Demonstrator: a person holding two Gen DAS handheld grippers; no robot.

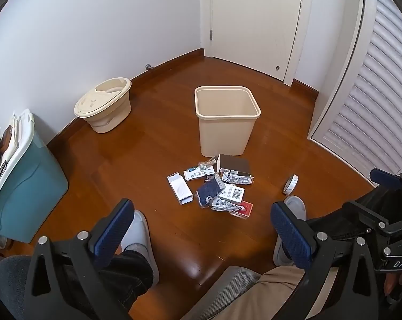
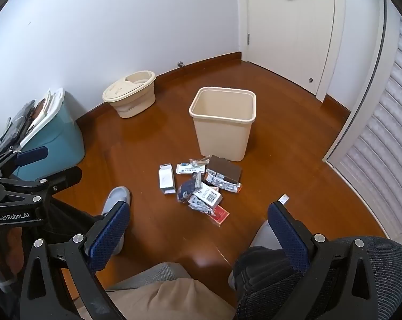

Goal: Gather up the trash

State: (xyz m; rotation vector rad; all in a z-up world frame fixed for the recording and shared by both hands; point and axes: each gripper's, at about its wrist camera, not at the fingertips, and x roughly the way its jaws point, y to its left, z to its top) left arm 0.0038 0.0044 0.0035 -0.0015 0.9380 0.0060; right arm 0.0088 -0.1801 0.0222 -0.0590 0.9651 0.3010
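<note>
Inside, the beige bin [image 1: 227,122] shows nothing; trash pile [image 1: 217,186] lies just beside it.

Bright even light, soft shadows, floor [image 1: 174,240] glare, sharp focus, fisheye-bent dark corners

left gripper [image 1: 202,222] jaws wide, empty | trash pile [image 1: 217,186] near bin [image 1: 227,122] | labels probably illegible

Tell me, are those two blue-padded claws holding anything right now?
Nothing is held. The left gripper and right gripper are both wide open above the floor; the trash pile lies untouched before the bin.
</note>
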